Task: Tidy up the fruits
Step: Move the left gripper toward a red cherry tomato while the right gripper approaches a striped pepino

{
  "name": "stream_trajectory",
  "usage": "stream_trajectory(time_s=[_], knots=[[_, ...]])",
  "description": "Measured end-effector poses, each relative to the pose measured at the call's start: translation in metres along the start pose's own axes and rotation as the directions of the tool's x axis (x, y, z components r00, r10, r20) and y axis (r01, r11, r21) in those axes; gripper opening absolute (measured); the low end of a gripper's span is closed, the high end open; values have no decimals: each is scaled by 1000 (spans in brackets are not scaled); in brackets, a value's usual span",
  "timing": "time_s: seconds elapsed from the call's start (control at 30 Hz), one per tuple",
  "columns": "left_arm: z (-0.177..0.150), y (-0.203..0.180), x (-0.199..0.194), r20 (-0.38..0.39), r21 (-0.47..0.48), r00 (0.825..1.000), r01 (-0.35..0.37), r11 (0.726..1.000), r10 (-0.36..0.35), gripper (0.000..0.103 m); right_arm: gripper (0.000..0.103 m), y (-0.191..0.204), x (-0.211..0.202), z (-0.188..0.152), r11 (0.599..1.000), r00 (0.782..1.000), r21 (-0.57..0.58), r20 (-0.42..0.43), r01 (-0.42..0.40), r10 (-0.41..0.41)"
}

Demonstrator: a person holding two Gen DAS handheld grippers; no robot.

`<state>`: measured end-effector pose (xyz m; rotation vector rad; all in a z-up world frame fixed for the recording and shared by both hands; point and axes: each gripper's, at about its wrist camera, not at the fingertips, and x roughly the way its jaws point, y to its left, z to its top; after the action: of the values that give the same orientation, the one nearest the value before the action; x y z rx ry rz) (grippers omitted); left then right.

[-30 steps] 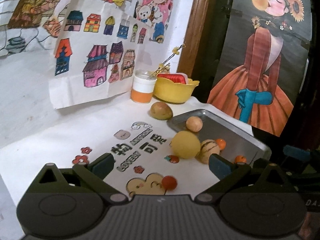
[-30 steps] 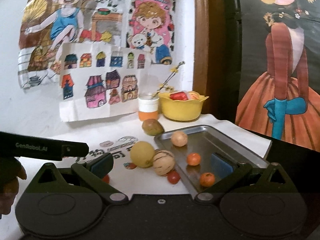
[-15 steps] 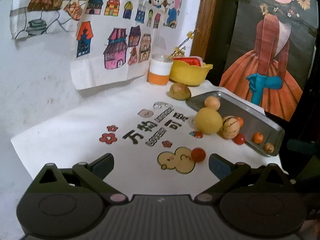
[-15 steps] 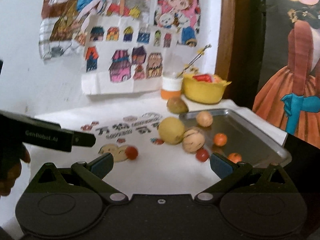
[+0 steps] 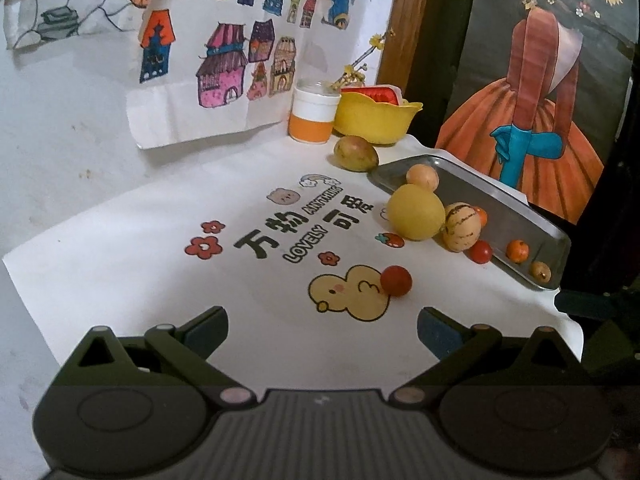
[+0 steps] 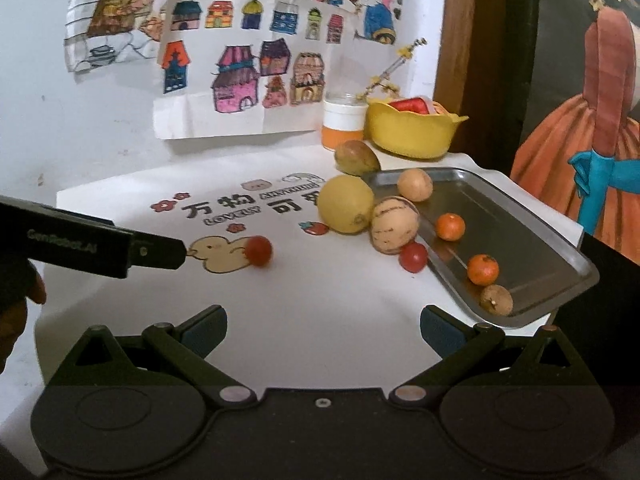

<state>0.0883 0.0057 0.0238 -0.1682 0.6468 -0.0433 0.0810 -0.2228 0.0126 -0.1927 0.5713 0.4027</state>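
A steel tray (image 6: 532,216) (image 5: 516,208) lies at the table's right and holds a tan round fruit (image 6: 415,184), two small oranges (image 6: 450,226) (image 6: 483,269) and a brown fruit (image 6: 496,299). Beside its left rim sit a big yellow fruit (image 6: 346,209) (image 5: 416,211), a striped melon (image 6: 394,225) (image 5: 461,232), a red tomato (image 6: 413,256) (image 5: 480,251) and a green-brown mango (image 6: 356,157) (image 5: 355,153). Another red tomato (image 5: 395,281) (image 6: 258,251) rests alone on the duck print. My left gripper (image 5: 322,330) and right gripper (image 6: 323,330) are both open and empty, held back near the table's front.
A yellow bowl (image 6: 412,130) and an orange-and-white jar (image 6: 344,126) stand against the back wall. Paper drawings hang on the wall. The left gripper's body (image 6: 92,242) and a hand show at the left of the right wrist view. The table edge drops off right of the tray.
Both grippers have pulled back and away from the tray, so more of the table and the lone tomato came into view. A brown fruit now lies at the tray's near end.
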Motion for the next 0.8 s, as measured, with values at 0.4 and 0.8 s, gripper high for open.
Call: stream_trajectory(time_s=[0.4,0.8], knots=[[5,-16,17,-15,10,1000,17,1000,-17,103,102,-21,13,1,1000,1000,9,-2,13,-13],[9,-33,35,-35,27,999,27,999,-26,102,102,-47,28,12,998,999,-41,38,39,-38]])
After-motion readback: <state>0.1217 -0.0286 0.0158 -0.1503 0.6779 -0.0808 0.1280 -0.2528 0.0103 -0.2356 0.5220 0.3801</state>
